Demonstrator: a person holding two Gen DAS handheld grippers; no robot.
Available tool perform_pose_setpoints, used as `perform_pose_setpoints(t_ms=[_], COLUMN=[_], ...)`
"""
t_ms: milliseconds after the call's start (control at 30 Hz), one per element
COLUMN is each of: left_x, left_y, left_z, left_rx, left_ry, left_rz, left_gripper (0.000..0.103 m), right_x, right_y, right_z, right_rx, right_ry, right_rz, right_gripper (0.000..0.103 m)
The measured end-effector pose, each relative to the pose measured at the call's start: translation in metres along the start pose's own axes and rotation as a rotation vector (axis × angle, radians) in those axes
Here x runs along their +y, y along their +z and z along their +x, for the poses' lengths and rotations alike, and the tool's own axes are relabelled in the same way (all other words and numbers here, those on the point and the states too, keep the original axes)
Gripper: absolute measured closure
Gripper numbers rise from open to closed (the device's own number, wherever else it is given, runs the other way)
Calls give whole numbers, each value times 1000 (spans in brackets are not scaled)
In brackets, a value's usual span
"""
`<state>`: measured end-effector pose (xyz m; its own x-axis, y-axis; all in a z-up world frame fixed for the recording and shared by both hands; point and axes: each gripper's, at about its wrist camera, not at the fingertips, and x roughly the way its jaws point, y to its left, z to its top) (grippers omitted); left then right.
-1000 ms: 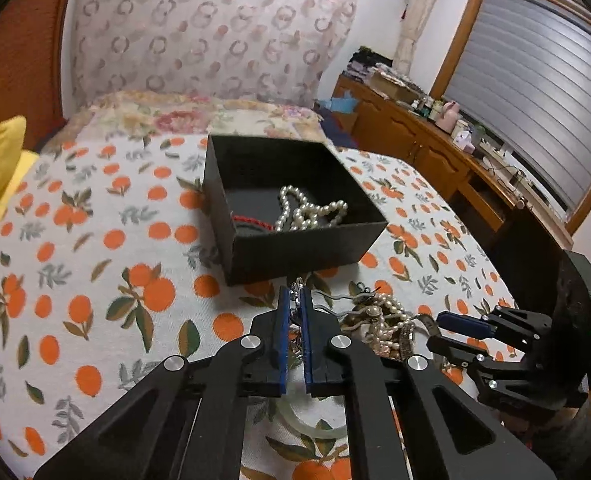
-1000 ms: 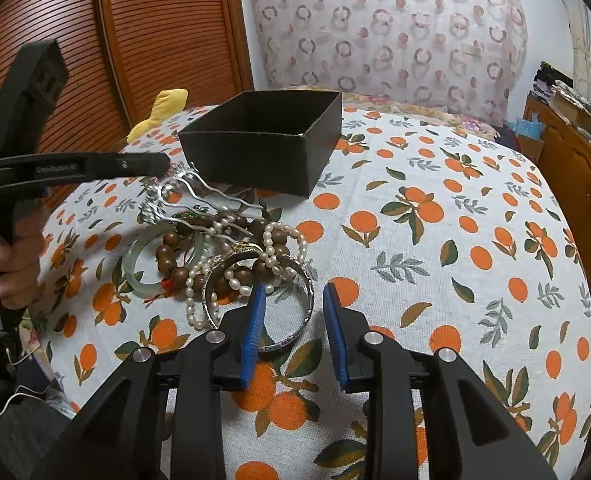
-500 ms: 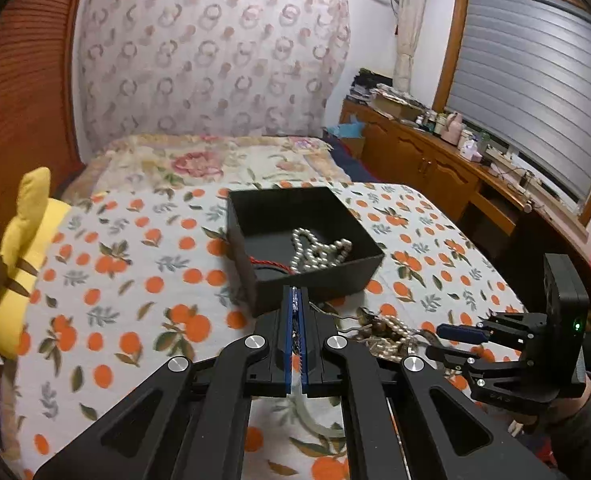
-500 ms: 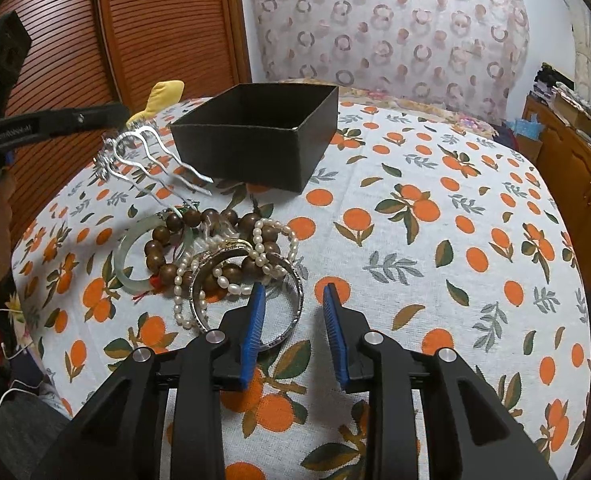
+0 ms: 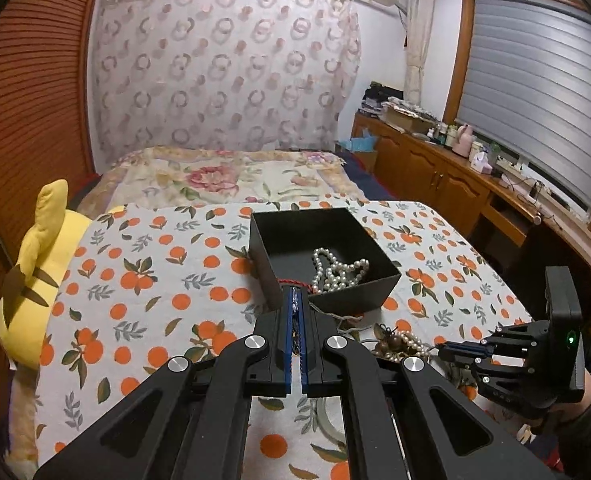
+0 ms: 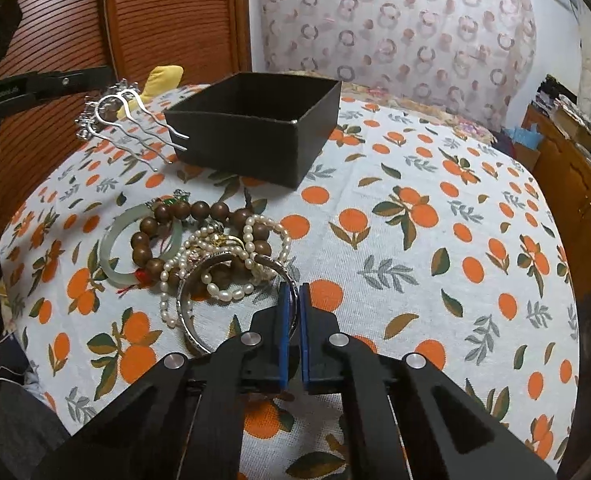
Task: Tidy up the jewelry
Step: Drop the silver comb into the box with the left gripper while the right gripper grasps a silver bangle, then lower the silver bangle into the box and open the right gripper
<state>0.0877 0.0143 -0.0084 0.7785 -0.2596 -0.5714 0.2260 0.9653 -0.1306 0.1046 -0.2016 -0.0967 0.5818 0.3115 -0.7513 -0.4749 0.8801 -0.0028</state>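
Note:
A black open box [image 5: 323, 248] sits on the orange-print cloth and holds a pearl necklace [image 5: 337, 270] and a red cord. My left gripper [image 5: 295, 300] is shut on a silver hair comb [image 6: 129, 128], held in the air left of the box [image 6: 255, 128]. My right gripper [image 6: 293, 300] is shut on the rim of a silver bangle [image 6: 199, 304] at the near edge of the jewelry pile. The pile holds a wooden bead bracelet [image 6: 175, 220], a jade bangle [image 6: 113, 248] and pearl strands [image 6: 231, 256].
A yellow plush toy [image 5: 39, 264] lies at the table's left edge. A bed with a floral cover [image 5: 231, 176] stands behind the table. Wooden cabinets [image 5: 435, 176] run along the right wall. The cloth [image 6: 435, 240] right of the pile is bare.
My left gripper has lifted the silver comb up off the pile and toward the box. My right gripper has closed from open onto the silver bangle.

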Motion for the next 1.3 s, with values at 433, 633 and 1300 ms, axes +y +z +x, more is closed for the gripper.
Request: perform_pose_setpoints(t_ms=[433, 633, 1300], left_x=[-12, -14, 0], left_y=[36, 53, 49], left_z=[16, 41, 103], left_rx=[-51, -44, 73], left_ry=[-22, -17, 18], left_rz=[33, 38, 31], left_gripper=[102, 102, 101], right_x=[-20, -32, -29], right_y=[41, 64, 139], right_z=[-23, -18, 38], right_rx=[-126, -162, -187], right_ry=[-15, -5, 60], right_rz=[-24, -18, -87], right_gripper=[98, 98, 98])
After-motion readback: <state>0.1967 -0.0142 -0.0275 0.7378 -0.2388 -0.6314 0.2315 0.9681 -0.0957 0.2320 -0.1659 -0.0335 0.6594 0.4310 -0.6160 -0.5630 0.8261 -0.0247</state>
